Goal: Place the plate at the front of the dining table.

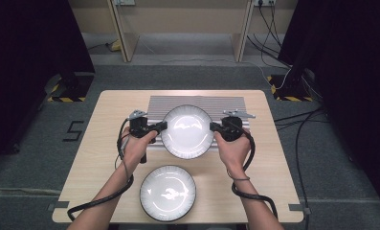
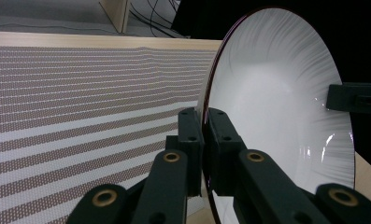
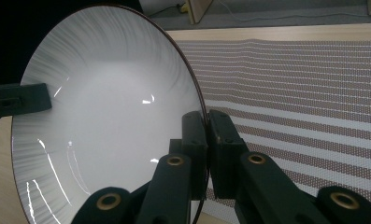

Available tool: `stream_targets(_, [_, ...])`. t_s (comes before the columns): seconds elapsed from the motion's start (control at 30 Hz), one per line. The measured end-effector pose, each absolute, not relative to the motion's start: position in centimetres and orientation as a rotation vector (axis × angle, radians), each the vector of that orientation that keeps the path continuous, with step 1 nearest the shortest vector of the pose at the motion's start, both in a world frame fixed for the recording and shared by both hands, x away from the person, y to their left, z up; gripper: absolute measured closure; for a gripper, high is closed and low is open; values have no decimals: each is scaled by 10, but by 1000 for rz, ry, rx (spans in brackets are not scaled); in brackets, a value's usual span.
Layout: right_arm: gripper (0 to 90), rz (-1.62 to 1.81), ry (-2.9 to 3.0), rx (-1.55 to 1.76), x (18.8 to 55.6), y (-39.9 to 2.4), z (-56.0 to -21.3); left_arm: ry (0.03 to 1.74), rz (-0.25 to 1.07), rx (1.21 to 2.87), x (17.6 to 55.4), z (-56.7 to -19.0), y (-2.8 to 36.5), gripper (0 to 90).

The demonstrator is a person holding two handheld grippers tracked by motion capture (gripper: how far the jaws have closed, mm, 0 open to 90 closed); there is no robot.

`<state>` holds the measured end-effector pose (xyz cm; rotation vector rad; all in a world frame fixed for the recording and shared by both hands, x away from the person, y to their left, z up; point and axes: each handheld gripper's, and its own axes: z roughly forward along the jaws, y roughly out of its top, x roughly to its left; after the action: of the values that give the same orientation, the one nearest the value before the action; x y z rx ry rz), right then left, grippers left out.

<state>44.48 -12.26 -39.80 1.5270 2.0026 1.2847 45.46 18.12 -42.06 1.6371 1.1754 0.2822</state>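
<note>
From above, the left tool [image 1: 162, 127] and right tool [image 1: 215, 127] each clamp an opposite rim of a white plate [image 1: 187, 132] over the ribbed mat [image 1: 197, 102] on the desk [image 1: 273, 182], a second plate [image 1: 167, 192] nearer the person; each tool's own view shows its jaws pinched on that rim.

Looked like a lab or a recording studio setup rather than anyone's home. The small wooden worktop [image 1: 269, 158] stood alone on grey carpet [image 1: 29, 158], with black curtains [image 1: 29, 38] on both sides, stand bases marked with yellow-black hazard tape [image 1: 65, 98], and loose cables [image 1: 307, 139] snaking over the floor. There was also a taped mark [image 1: 73, 130] on the carpet and plain wooden furniture legs [image 1: 122, 33] at the back.
</note>
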Motion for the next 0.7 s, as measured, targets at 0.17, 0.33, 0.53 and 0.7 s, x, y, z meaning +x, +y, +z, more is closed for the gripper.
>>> stream_targets(0.17, [863,1282,2002,1530,451,-123,-399,1182,286,1643,461,-421,179,846])
stream_targets(0.33, [863,1275,1998,1527,455,-124,-398,1183,287,1645,466,-420,178,845])
stream_targets(0.53, [863,1272,1989,1538,462,-125,-397,1169,291,1641,475,-420,176,845])
stream_targets(0.7, [863,1276,1973,1540,469,-127,-397,1176,290,1640,483,-418,174,845])
